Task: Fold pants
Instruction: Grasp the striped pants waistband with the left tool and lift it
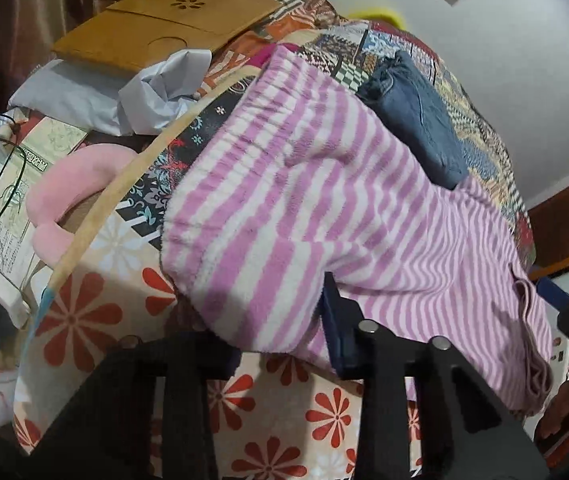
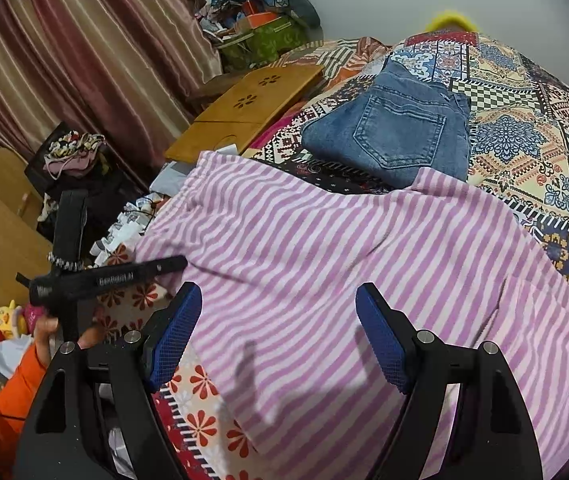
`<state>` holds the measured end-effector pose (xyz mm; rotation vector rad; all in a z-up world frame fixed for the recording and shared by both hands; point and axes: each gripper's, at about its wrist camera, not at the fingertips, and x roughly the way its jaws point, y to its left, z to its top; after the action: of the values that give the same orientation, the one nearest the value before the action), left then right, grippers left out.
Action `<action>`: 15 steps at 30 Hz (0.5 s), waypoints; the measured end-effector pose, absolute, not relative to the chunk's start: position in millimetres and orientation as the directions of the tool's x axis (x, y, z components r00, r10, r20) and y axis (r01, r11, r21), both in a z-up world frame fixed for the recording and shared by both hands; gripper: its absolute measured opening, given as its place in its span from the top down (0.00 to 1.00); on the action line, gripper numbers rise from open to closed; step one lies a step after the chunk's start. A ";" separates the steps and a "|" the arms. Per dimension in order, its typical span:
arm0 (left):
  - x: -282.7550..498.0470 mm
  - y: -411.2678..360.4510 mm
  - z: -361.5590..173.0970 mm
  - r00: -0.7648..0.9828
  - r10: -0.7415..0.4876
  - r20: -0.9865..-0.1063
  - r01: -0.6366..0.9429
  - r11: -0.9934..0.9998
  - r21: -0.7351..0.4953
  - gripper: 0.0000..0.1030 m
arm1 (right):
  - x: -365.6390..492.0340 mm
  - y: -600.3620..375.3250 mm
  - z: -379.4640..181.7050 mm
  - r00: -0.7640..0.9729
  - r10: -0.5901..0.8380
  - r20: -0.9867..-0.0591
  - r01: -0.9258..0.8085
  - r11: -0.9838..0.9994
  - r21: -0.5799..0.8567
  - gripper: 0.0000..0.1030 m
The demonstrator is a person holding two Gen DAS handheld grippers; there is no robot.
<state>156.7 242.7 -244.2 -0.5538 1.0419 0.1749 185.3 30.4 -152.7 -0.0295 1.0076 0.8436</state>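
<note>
Pants first: we see fleecy pink-and-white striped pants [image 2: 324,280] across the frame's centre on the patterned quilt [image 2: 524,120], folding barely begun. Left gripper [image 1: 284,344] pinches their near edge at bottom centre; right gripper [image 2: 276,336] hovers wide, holding nothing.

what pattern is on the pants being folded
Pink and white stripes on the pants, clearest in the right wrist view.

Left tool [image 1: 284,320] pinched shut; right tool [image 2: 276,332] spread wide.
</note>
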 end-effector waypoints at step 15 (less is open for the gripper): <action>159.7 166.8 -145.1 0.668 0.063 -0.742 -0.204 0.974 -0.101 0.75 | 189.1 -21.2 -146.5 0.313 0.568 -0.761 -0.607 0.736 0.299 0.25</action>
<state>159.7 166.8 -145.1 -0.1815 0.8269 0.1511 189.0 -21.2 -146.5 -0.0460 0.9839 0.7749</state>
